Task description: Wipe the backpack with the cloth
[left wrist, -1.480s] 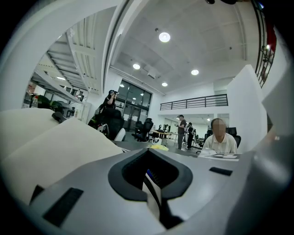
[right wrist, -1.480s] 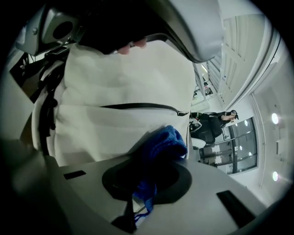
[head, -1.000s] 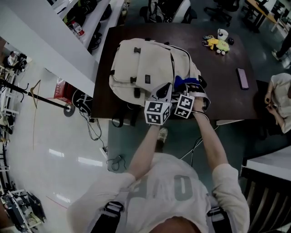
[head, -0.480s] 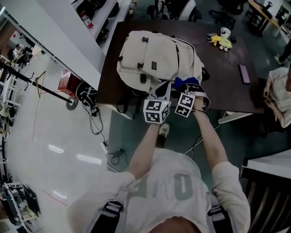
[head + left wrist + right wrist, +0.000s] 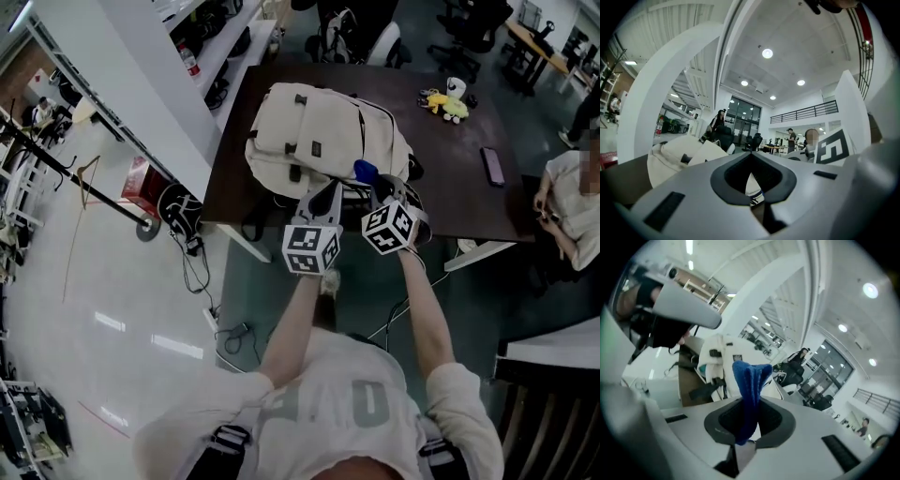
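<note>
A cream backpack (image 5: pixel 319 141) lies flat on the dark table (image 5: pixel 450 187); it also shows in the left gripper view (image 5: pixel 675 154) and the right gripper view (image 5: pixel 723 357). My right gripper (image 5: pixel 377 187) is shut on a blue cloth (image 5: pixel 364 171), which stands up out of the jaws (image 5: pixel 750 385) just above the backpack's near right corner. Beside it, my left gripper (image 5: pixel 330 195) hovers over the backpack's near edge. Its jaws look shut (image 5: pixel 751 199) with nothing clearly between them.
A yellow toy (image 5: pixel 441 101) and a dark phone (image 5: pixel 491 166) lie on the table's right part. A person (image 5: pixel 562 202) sits at the right edge. A long white shelf (image 5: pixel 159 103) runs along the left, with cables (image 5: pixel 192 253) on the floor below.
Both grippers have risen and come back towards me, away from the backpack's near edge. The blue cloth went up with the right gripper. The backpack has stayed put.
</note>
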The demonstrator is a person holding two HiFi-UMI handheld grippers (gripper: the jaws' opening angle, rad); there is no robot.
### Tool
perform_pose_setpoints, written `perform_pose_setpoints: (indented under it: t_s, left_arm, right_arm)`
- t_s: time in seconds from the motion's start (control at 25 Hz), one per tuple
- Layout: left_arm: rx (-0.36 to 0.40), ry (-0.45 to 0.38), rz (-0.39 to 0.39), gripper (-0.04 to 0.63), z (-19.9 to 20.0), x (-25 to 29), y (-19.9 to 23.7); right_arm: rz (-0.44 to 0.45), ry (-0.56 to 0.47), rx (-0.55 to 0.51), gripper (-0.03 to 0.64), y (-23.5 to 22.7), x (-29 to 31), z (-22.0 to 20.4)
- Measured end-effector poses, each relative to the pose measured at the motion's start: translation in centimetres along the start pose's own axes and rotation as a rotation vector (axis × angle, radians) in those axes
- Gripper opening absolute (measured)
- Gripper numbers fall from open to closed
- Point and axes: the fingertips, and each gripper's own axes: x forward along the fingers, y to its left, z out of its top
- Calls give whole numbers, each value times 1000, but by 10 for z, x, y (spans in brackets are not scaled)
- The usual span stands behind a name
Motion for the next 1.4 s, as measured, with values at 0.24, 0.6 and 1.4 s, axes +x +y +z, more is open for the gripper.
perform_pose_setpoints:
  t_s: [0.24,0.6,1.4]
  left_arm:
    - [65,-57,-47,3,40,-43,-33]
    - [60,-77,-57,3,45,-96,-39]
    - [51,-99,-35,3,69,-355,-42]
  right_arm:
    - [-37,-115,273,41,12,-77,25]
    - [-146,-181,639,41,29,-171,2]
    - [-98,-393,719,41,182,-356,123]
